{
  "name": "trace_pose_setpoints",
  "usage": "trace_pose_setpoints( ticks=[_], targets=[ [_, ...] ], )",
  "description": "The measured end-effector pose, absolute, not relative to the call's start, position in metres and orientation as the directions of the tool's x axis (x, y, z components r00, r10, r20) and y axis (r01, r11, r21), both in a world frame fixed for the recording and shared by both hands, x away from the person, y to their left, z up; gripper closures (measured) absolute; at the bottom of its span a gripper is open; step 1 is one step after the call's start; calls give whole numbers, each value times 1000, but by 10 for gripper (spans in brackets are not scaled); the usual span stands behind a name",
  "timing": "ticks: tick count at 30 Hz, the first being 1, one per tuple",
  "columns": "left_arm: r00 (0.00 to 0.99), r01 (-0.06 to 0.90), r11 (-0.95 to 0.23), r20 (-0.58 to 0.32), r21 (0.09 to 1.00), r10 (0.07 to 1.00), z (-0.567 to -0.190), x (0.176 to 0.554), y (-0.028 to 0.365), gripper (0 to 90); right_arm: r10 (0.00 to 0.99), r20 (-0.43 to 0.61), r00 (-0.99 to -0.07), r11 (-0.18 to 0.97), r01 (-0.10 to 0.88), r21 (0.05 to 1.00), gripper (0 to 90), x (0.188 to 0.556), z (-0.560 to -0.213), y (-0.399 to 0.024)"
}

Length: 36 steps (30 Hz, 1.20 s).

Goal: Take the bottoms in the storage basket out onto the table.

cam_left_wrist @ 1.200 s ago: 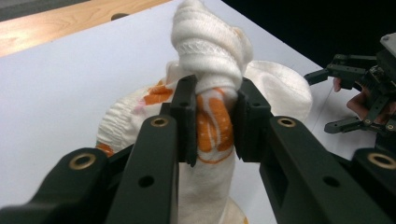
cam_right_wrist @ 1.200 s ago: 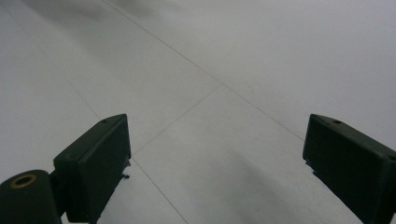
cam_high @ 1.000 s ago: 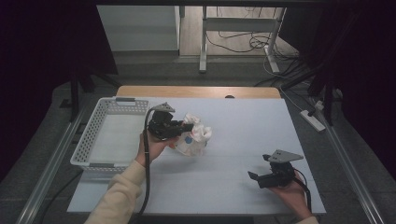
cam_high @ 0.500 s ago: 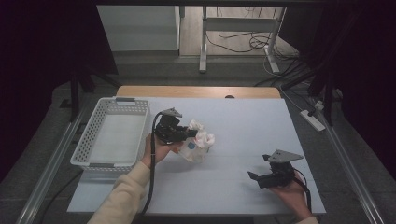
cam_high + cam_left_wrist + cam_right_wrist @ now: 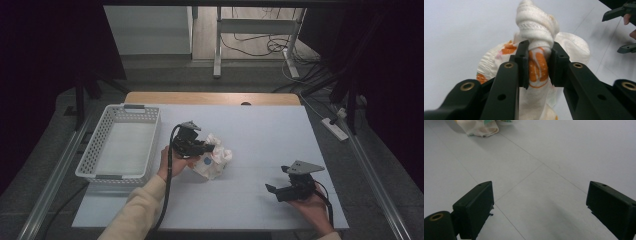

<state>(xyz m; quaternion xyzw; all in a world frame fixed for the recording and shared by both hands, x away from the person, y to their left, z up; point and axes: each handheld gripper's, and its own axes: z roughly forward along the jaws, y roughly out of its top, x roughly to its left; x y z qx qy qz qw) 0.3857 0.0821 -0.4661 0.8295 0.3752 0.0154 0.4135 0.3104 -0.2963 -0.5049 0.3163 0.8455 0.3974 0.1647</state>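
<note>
A crumpled white cloth point(image 5: 214, 159) with orange and blue prints lies near the middle of the table. My left gripper point(image 5: 206, 148) is shut on a bunched fold of it; in the left gripper view the white cloth point(image 5: 537, 32) is pinched between both jaws and bulges above them. My right gripper point(image 5: 272, 190) rests low at the front right of the table, held by a hand, jaws wide apart with nothing between them. In the right gripper view a corner of the cloth point(image 5: 480, 127) lies far off at the top left.
A white plastic basket point(image 5: 120, 145) stands at the table's left side, with nothing visible inside. The grey table top point(image 5: 260, 135) stretches between the two grippers. Cables and a power strip point(image 5: 336, 127) lie on the floor beyond the right edge.
My left gripper has carried the cloth a little to the right and toward the front, away from the basket. The right gripper has stayed put.
</note>
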Motion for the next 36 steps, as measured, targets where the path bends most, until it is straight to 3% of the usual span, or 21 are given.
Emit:
trace_pose_setpoints(
  ticks=[36],
  targets=[
    [727,626,-461,-258,628,636,-498,403,45,712,664,-28,-747,489,406,772,77,311,-506,-295]
  ],
)
